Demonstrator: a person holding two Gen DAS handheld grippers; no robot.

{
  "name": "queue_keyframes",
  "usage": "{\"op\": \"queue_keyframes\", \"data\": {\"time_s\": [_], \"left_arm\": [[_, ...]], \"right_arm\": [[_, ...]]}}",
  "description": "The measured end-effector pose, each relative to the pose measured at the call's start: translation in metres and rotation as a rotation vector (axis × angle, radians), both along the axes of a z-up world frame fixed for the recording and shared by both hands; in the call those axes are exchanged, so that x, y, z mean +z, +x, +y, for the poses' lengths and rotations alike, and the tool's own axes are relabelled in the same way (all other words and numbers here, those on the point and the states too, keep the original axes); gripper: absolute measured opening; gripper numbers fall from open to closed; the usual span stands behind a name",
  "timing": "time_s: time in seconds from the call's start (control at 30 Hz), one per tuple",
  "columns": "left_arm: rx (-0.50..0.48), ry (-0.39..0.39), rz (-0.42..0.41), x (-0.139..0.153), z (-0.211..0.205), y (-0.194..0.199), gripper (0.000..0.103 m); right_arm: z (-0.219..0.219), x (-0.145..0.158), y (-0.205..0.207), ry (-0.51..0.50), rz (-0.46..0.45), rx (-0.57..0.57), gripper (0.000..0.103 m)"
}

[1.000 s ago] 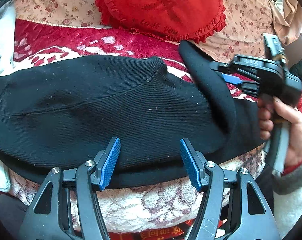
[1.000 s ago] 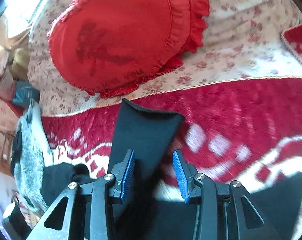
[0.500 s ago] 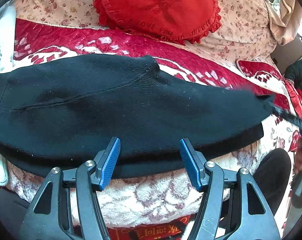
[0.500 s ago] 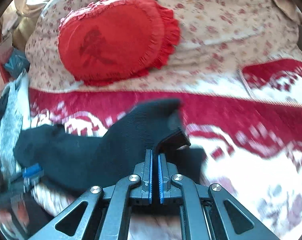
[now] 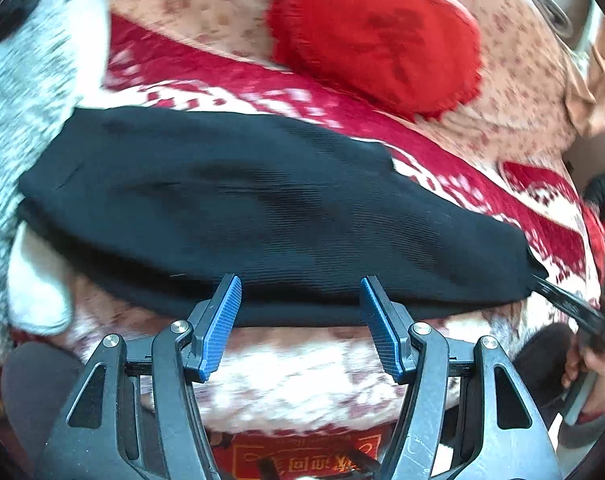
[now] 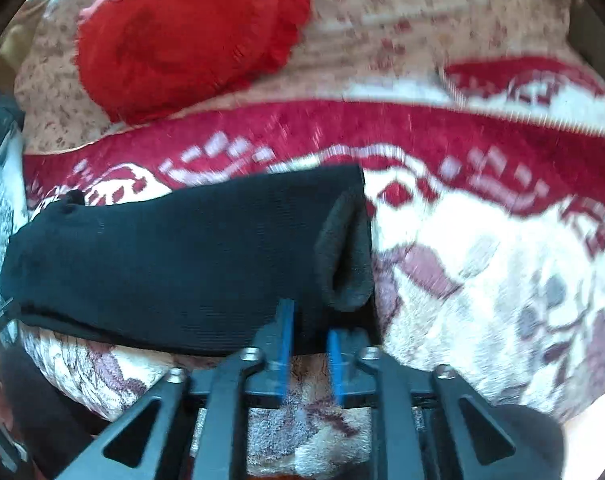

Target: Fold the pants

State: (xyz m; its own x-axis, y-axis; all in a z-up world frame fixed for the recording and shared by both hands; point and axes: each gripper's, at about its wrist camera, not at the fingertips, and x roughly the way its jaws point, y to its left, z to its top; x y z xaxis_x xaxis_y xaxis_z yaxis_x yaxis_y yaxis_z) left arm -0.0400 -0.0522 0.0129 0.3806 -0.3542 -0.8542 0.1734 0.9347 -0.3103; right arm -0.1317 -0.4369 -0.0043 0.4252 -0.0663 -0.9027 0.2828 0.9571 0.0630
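The black knit pants [image 5: 270, 216] lie folded lengthwise across the red-and-white patterned sofa cover, stretched from left to right. My left gripper [image 5: 298, 320] is open and empty, its blue pads at the pants' near edge. In the right wrist view the pants [image 6: 182, 256] end in an open leg cuff [image 6: 346, 256]. My right gripper [image 6: 308, 344] sits at the near corner of that cuff end, its jaws a little apart with the pants' edge between the tips. It also shows at the right edge of the left wrist view [image 5: 570, 308].
A red heart-shaped ruffled pillow [image 5: 378, 36] leans on the floral sofa back behind the pants. A grey-white fuzzy garment [image 5: 26, 92] lies at the left end. The sofa's fluffy front edge [image 5: 302, 376] runs just below the pants.
My right gripper pulled the lifted pant leg out to the right and laid it flat, then its jaws went from shut to slightly apart. The left gripper stayed open and shifted a little.
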Motion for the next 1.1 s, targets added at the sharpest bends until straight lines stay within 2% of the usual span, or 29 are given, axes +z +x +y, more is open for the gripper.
{"op": "queue_keyframes", "data": {"time_s": [0.07,0.13,0.23,0.33,0.43,0.5,0.57,0.63,0.7,0.73,0.77,0.8,0.83,0.87,0.9,1.03,1.1], "left_arm": [[0.056,-0.008,0.018,-0.003,0.02,0.004,0.062],[0.114,-0.027,0.033,-0.006,0.037,0.007,0.062],[0.211,-0.068,0.061,-0.011,0.06,0.012,0.062],[0.257,-0.076,0.086,-0.018,0.07,0.016,0.062],[0.287,-0.091,0.095,-0.021,0.077,0.02,0.062],[0.31,-0.092,0.091,-0.023,0.08,0.024,0.062],[0.31,-0.089,0.094,-0.026,0.078,0.027,0.062],[0.303,-0.081,0.094,-0.03,0.075,0.032,0.062],[0.303,-0.066,0.085,-0.031,0.071,0.033,0.062],[0.302,-0.064,0.076,-0.031,0.07,0.034,0.062],[0.302,-0.063,0.068,-0.031,0.07,0.035,0.062],[0.305,-0.066,0.064,-0.031,0.069,0.035,0.062],[0.307,-0.069,0.061,-0.029,0.07,0.035,0.057],[0.307,-0.072,0.053,-0.027,0.072,0.033,0.045],[0.301,-0.069,0.036,-0.023,0.073,0.03,0.042],[0.297,-0.074,-0.008,-0.01,0.08,0.013,0.041],[0.298,-0.053,-0.003,-0.015,0.081,0.012,0.041]], "right_arm": [[0.016,0.016,-0.003,-0.022,-0.046,0.066,0.024],[0.043,0.03,-0.001,0.004,-0.106,0.179,0.024],[0.111,0.037,0.008,0.05,-0.2,0.452,0.024],[0.175,0.022,0.021,0.005,-0.231,0.637,0.024],[0.219,0.006,0.035,-0.068,-0.226,0.747,0.024],[0.235,-0.001,0.04,-0.101,-0.232,0.797,0.024],[0.248,-0.014,0.046,-0.153,-0.201,0.856,0.024],[0.258,-0.026,0.051,-0.2,-0.163,0.878,0.024],[0.256,-0.029,0.052,-0.195,-0.184,0.888,0.024],[0.252,-0.028,0.053,-0.182,-0.194,0.89,0.023],[0.249,-0.027,0.057,-0.156,-0.191,0.874,0.018],[0.25,-0.027,0.062,-0.13,-0.191,0.859,0.007],[0.248,-0.025,0.065,-0.091,-0.191,0.845,0.005],[0.247,-0.022,0.067,-0.056,-0.186,0.83,0.005],[0.247,-0.017,0.066,-0.032,-0.188,0.826,0.005],[0.247,0.007,0.046,0.03,-0.225,0.844,0.002],[0.25,0.002,0.038,0.039,-0.205,0.865,0.001]]}}
